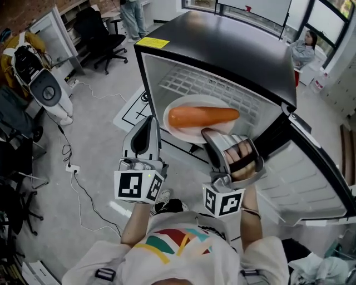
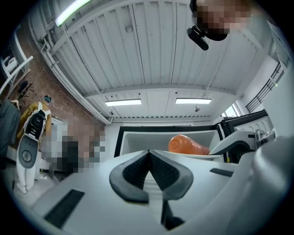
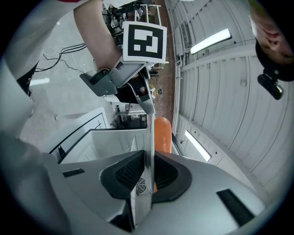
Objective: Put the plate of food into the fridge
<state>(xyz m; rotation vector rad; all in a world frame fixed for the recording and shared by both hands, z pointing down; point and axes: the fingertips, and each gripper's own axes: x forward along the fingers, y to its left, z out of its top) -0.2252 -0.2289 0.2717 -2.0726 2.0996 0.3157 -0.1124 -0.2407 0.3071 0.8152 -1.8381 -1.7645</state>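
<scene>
A white plate (image 1: 181,110) carrying a big orange carrot (image 1: 203,117) hangs in the mouth of the open black mini fridge (image 1: 222,50), above its white wire shelf (image 1: 189,80). My right gripper (image 1: 209,134) is shut on the plate's near rim; in the right gripper view the plate (image 3: 149,137) stands edge-on between the pads, with the carrot (image 3: 162,135) beyond. My left gripper (image 1: 150,119) is shut on nothing, just left of the plate. From the left gripper view, the carrot (image 2: 186,144) and plate rim (image 2: 202,157) lie ahead to the right.
The fridge door (image 1: 311,178) swings open to the right. A black office chair (image 1: 103,33) and a white appliance (image 1: 47,89) stand at the left, with cables (image 1: 72,167) across the floor. One person (image 1: 303,50) sits at the back right, and another (image 1: 132,16) stands at the back.
</scene>
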